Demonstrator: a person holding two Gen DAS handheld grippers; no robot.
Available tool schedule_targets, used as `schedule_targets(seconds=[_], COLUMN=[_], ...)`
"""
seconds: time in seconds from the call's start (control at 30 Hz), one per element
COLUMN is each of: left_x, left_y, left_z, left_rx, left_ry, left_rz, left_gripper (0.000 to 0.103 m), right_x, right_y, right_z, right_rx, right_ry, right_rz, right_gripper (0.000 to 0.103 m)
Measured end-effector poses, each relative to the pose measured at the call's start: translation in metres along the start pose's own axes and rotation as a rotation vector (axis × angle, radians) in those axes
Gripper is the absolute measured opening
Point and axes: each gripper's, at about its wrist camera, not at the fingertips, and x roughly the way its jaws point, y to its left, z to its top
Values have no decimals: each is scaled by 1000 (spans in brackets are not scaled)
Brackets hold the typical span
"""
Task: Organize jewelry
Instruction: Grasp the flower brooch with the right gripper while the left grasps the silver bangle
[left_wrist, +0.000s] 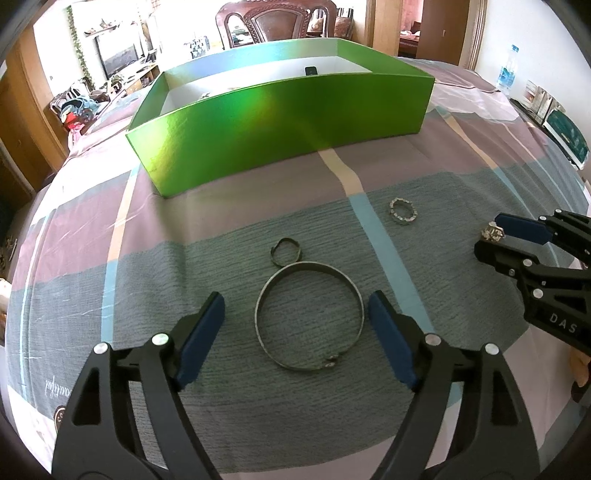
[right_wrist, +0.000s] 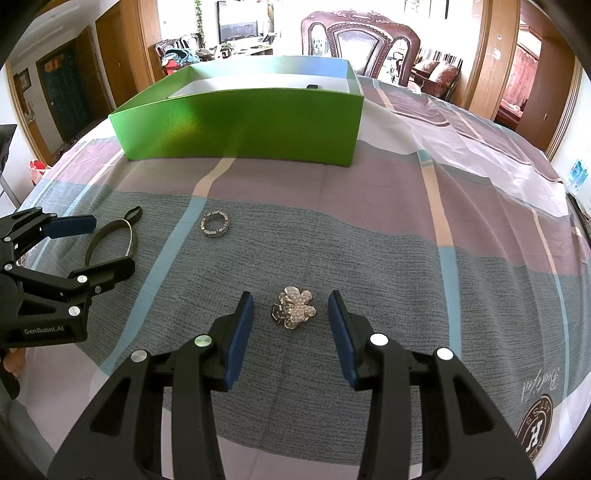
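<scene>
Left gripper (left_wrist: 295, 334): jaws apart, straddling the large flat grey metal bangle (left_wrist: 309, 315), which lies on the striped bedspread (left_wrist: 221, 229) with its clasp toward the camera. The right pad sits just beside the rim; the left pad is clear.

Right gripper (right_wrist: 291, 325): jaws apart, the silver flower-shaped brooch (right_wrist: 293, 308) centred between them, neither pad touching it.

Beyond: small open dark ring (left_wrist: 284, 253), studded silver ring (left_wrist: 402, 211).

Farthest: open green cardboard box (left_wrist: 288, 125), straight ahead, the likely destination.

left gripper (left_wrist: 295, 312): black plastic arms, blue pads (left_wrist: 201, 339), silver screws, "GenRobot.AI" in white lettering
right gripper (right_wrist: 291, 317): was same build, white "DAS" lettering on side
</scene>
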Motion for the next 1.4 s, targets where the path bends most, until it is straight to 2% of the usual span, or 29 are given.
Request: schedule_targets(seconds=[0.1, 0.2, 0.4, 0.73, 1.27, 1.4], left_x=[0, -3, -4, -4, -13, -25], left_y=[0, -1, -3, 0, 7, 16], left_z=[0, 0, -1, -1, 3, 10], left_rx=[1, 3, 7, -7, -27, -60], left_ry=[-1, -6, -7, -7, -41, -57], left_rz=[-2, -39, -33, -22, -9, -29], left_gripper=[78, 59, 59, 59, 59, 59], right_x=[0, -2, -3, -6, -11, -26], right_y=[0, 1, 4, 5, 6, -2], right_z=[0, 0, 0, 0, 0, 7], right_rx=[-1, -8, -16, 0, -1, 53], right_ry=[-2, -8, -5, -21, -46, -81], right_rz=[-2, -7, 24, 38, 30, 40], right_gripper=[42, 41, 25, 20, 20, 20])
